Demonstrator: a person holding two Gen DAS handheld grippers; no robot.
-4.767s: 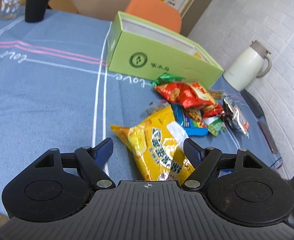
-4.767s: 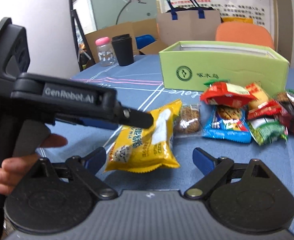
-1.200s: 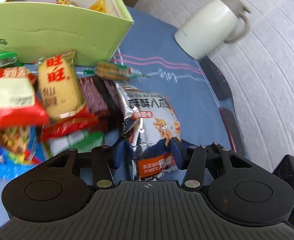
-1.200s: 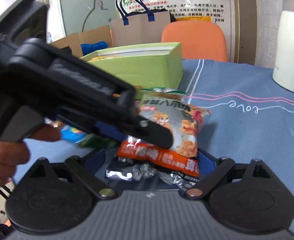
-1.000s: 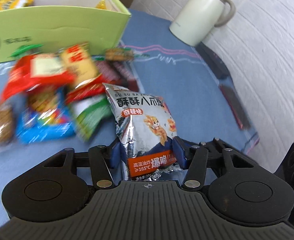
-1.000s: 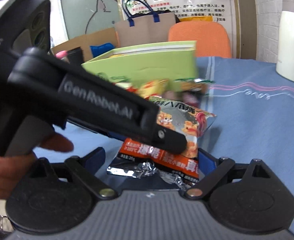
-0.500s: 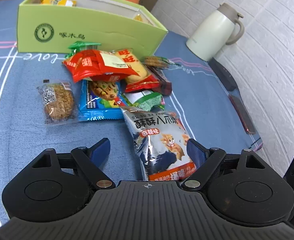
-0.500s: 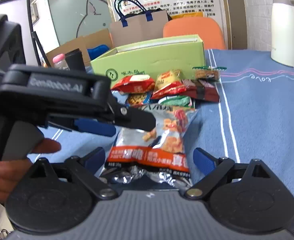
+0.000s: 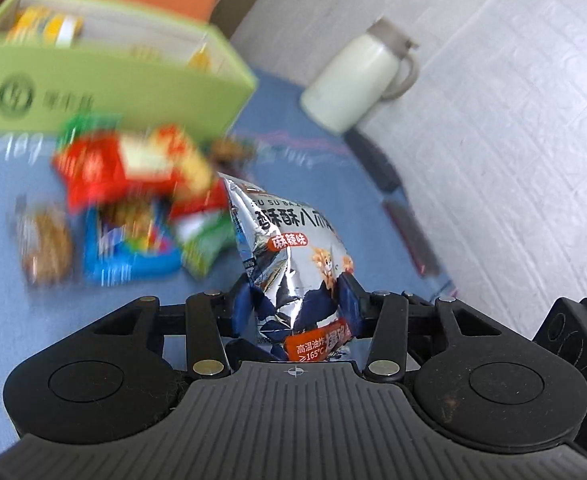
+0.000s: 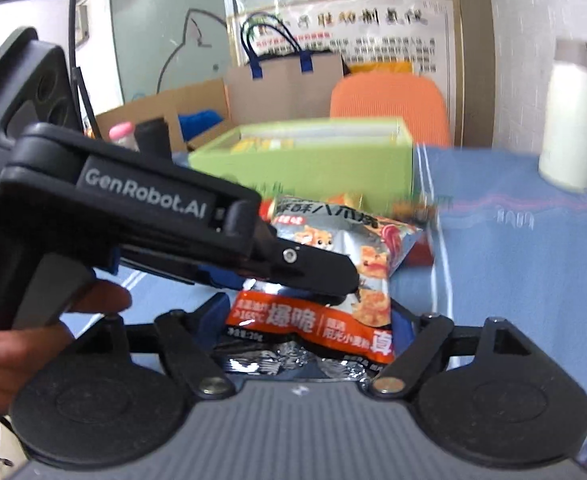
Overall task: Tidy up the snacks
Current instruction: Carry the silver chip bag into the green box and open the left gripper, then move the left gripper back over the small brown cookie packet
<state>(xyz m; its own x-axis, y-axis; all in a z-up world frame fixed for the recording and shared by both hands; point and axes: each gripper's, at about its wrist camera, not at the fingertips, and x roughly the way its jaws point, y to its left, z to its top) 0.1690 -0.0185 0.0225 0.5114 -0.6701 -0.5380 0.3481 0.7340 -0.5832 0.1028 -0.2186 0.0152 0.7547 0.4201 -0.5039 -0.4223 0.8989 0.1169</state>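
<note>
A silver snack bag [image 9: 289, 248] with an orange band is pinched at its lower part in my left gripper [image 9: 295, 306], which holds it upright above the blue tablecloth. It also shows in the right wrist view [image 10: 333, 276], under the left gripper's body [image 10: 145, 208]. My right gripper [image 10: 309, 316] has its fingers close on both sides of the bag's bottom edge. The green box [image 9: 105, 92] with yellow packets inside stands beyond. A blurred pile of loose snacks [image 9: 133, 200] lies in front of it.
A white thermos jug [image 9: 357, 84] stands at the table's right rear, near the white brick wall. A dark phone [image 9: 409, 232] lies by the right table edge. An orange chair [image 10: 389, 108], a paper bag and cardboard boxes stand behind the table.
Half a second ago the left gripper was open with the silver bag lying flat between its fingers. Now it is shut on the bag and has lifted it; the right fingers have narrowed around it.
</note>
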